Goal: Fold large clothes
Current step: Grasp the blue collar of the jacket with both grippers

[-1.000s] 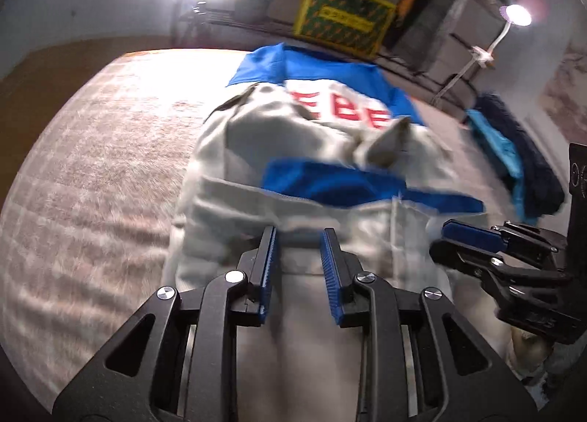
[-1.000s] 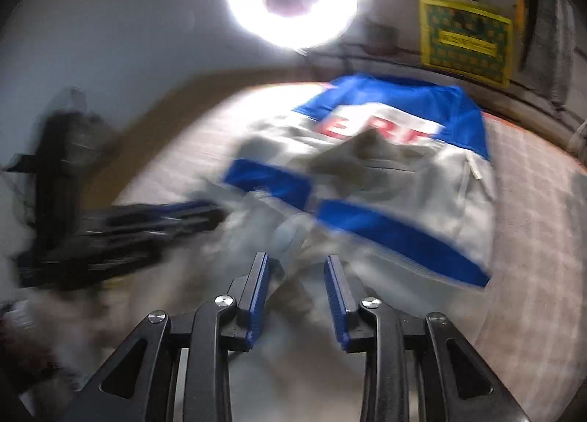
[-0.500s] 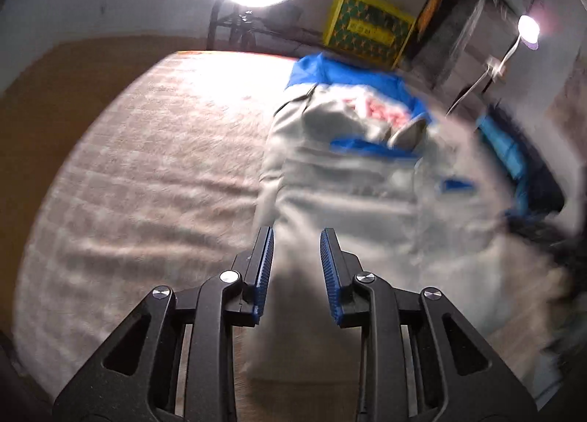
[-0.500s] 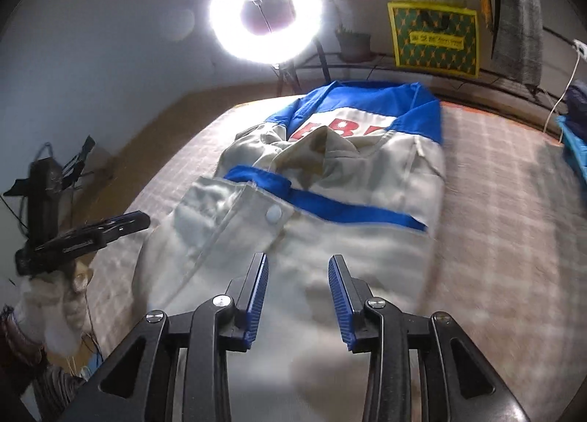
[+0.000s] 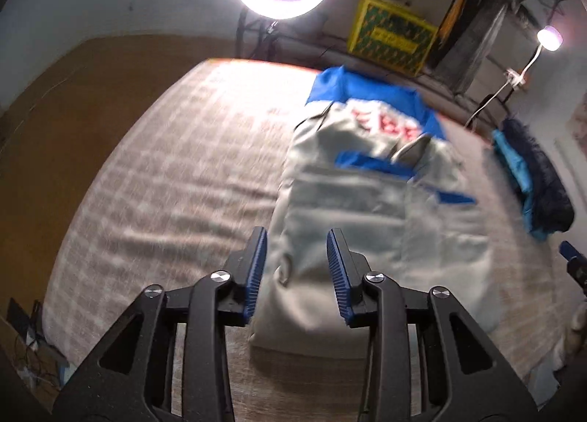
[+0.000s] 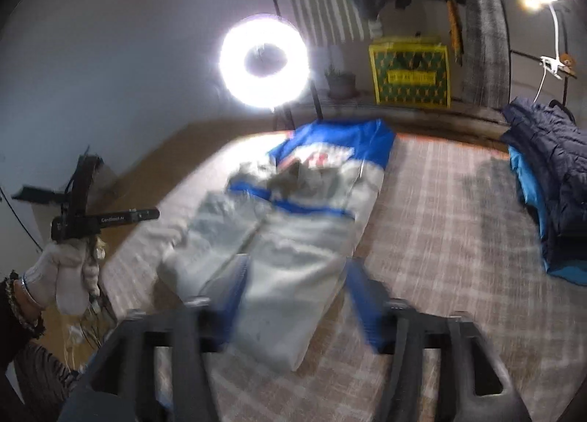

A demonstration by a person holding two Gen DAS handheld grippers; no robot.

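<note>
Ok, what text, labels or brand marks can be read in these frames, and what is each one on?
"EBE": red letters on the white chest band of the jacket, partly hidden by a fold; more letters may be covered.
White print along the side of the left gripper: a brand mark, too blurred to read surely.
A panel of text on the yellow and green bag: too small and blurred to read.
Nothing else readable.

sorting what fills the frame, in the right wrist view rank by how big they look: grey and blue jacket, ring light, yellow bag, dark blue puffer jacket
1. grey and blue jacket
2. dark blue puffer jacket, though the frame edge cuts it off
3. ring light and yellow bag: about alike, both far back, so unranked
</note>
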